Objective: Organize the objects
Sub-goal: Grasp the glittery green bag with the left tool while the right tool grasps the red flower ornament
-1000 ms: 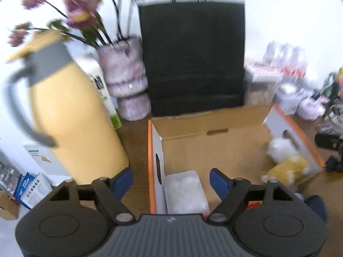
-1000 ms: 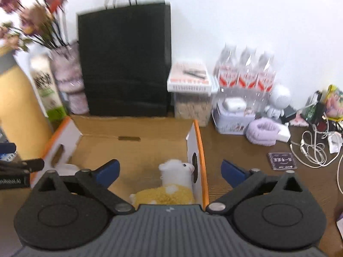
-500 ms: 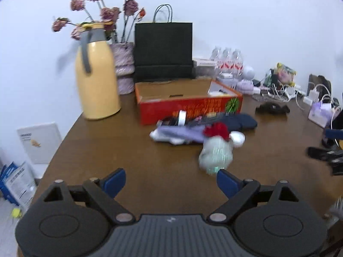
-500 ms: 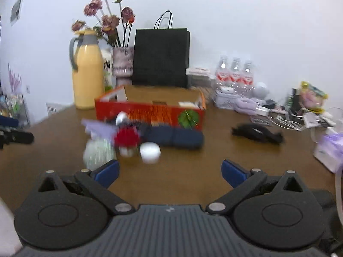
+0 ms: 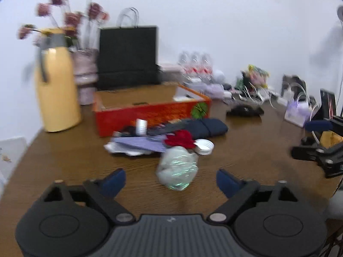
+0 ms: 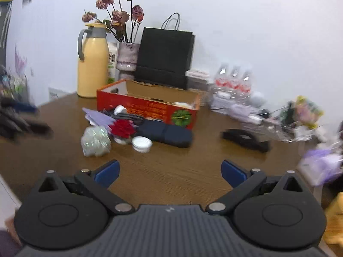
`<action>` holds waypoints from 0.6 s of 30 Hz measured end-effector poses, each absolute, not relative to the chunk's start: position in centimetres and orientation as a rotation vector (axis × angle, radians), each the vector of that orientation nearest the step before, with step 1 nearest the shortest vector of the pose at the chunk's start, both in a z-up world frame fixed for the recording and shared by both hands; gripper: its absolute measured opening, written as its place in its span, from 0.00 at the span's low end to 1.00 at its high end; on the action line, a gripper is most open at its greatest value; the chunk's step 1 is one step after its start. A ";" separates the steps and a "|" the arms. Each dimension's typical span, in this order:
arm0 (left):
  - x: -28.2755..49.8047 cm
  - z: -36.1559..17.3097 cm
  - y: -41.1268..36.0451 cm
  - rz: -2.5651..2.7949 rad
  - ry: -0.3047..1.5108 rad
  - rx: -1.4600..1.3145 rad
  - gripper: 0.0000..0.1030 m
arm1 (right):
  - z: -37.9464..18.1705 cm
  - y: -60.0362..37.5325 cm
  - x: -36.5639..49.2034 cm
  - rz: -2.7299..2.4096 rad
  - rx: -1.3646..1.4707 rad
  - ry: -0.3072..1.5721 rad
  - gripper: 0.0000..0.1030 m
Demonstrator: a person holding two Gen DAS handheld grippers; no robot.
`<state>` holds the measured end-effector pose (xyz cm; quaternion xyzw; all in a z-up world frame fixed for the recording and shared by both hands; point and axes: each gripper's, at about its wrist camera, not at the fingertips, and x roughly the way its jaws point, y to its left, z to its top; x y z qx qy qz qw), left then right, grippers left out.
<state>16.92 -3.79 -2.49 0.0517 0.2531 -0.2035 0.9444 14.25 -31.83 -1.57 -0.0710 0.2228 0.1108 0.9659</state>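
An orange cardboard box [image 5: 150, 109] [image 6: 148, 107] stands open on the brown table. In front of it lies a pile: a clear crumpled bag [image 5: 178, 169] [image 6: 95, 139], a red flower [image 5: 181, 139] [image 6: 122, 128], a white lid [image 5: 203, 146] [image 6: 141, 143], a dark blue cloth roll [image 5: 201, 127] [image 6: 165, 133] and purple paper [image 5: 139, 143] [image 6: 98, 115]. My left gripper [image 5: 170, 181] is open and empty, close behind the bag. My right gripper [image 6: 170, 172] is open and empty, further back from the pile; it also shows in the left wrist view [image 5: 321, 141].
A yellow thermos jug [image 5: 56, 90] [image 6: 93, 64], a flower vase [image 6: 126, 59] and a black paper bag [image 5: 128, 57] [image 6: 165, 57] stand behind the box. Water bottles [image 6: 233, 81], cables and small items crowd the right. A black object [image 6: 244, 139] lies right of the pile.
Both grippers have pulled back from over the box to the table's near side. The pile in front of the box has come into view. The left gripper is now nearer the bag.
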 end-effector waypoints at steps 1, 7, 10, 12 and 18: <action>17.9 -3.1 -4.7 -0.434 0.519 0.124 0.86 | -2.2 -31.3 15.8 0.239 -0.125 0.463 0.92; 22.7 -5.3 -6.7 -0.439 0.557 0.142 0.79 | -3.7 -28.3 22.8 0.363 -0.048 0.501 0.76; 24.3 -6.2 -6.5 -0.428 0.586 0.150 0.53 | -4.4 -26.6 26.0 0.425 -0.008 0.530 0.74; 24.9 -6.4 -5.8 -0.433 0.621 0.117 0.42 | -5.1 -25.4 27.8 0.434 0.008 0.552 0.69; 24.1 -5.5 -4.1 -0.347 0.630 0.096 0.41 | -6.4 -24.3 30.5 0.466 0.118 0.606 0.35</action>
